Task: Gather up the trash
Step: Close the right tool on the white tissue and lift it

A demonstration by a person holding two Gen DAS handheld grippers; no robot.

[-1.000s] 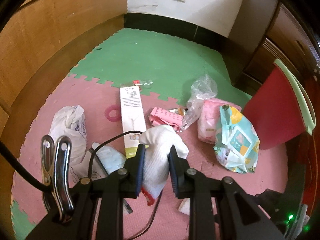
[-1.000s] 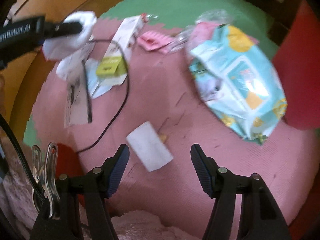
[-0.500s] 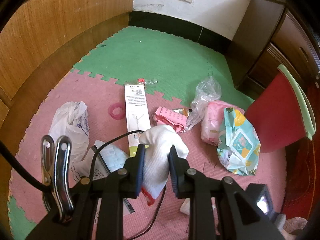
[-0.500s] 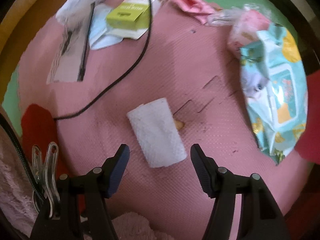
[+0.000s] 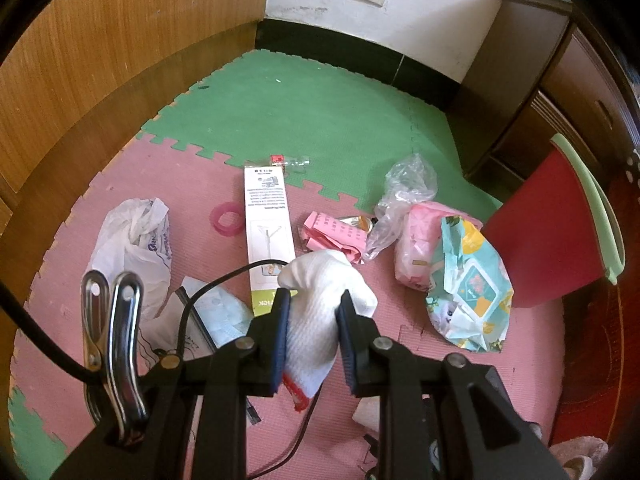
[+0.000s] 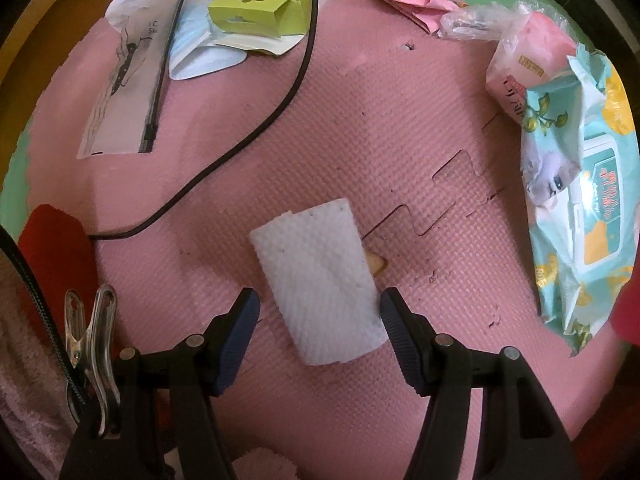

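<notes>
Left gripper [image 5: 313,303]: clenched on a crumpled white tissue [image 5: 320,308], which is pinched between both pads and bulges above the fingertips, with its lower corner hanging below them; the tissue is held off the pink foam mat [image 5: 200,176]

Right gripper [image 6: 319,308]: jaws spread wide and grasping nothing; a folded white paper towel [image 6: 320,280] lies flat on the pink foam mat [image 6: 360,120], its near end between the two fingertips, close to the right one and clear of the left one; whether the pads touch the mat cannot be told; a small tan scrap [image 6: 376,265] shows from under the towel's right edge, beside a jigsaw seam of the mat

Other litter on the mat, left wrist view: a long white carton [image 5: 267,224] with a green end, just beyond the held tissue; a white plastic bag [image 5: 132,240] toward the left edge; pink wrappers [image 5: 334,236], a clear plastic bag [image 5: 400,200], a pink tissue pack [image 5: 420,248] and a teal wipes pack [image 5: 468,280] toward the right edge; a red bin [image 5: 548,240] with a pale green rim stands just beyond the wipes pack; a black cable [image 6: 260,128] runs across the mat
</notes>
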